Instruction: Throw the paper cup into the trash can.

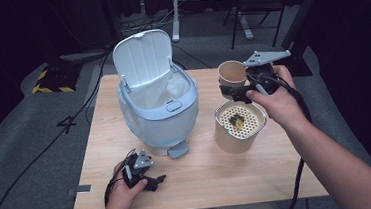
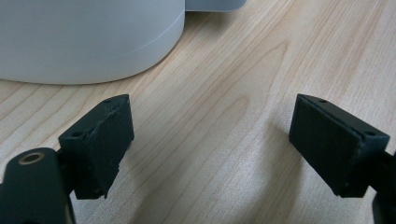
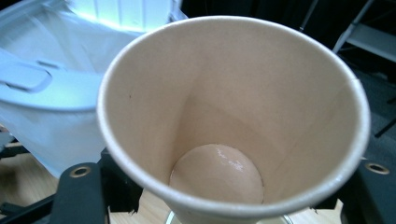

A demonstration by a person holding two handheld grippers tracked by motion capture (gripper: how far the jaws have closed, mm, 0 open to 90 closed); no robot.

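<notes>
I am holding an empty cup (image 1: 232, 74) in my right gripper (image 1: 247, 87) at centre right, above the strainer pot (image 1: 239, 126); its dregs look strained already. Binning remains: the bin (image 1: 157, 96) is gaping open. My left gripper (image 1: 147, 177) is resting on the surface (image 1: 214, 177), jaws apart, empty

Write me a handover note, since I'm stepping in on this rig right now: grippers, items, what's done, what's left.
Right gripper: shut on the paper cup, held tilted above the strainer container; the cup's inside looks empty.
Left gripper: open, holding nothing, low over the table in front of the pedal bin.
Bin: lid up, liner in place.
Strainer: some residue sits on its perforated top.
Done, apparently: cup emptied over the strainer.
Left, likely: drop the cup into the bin; the residue perhaps after.
</notes>
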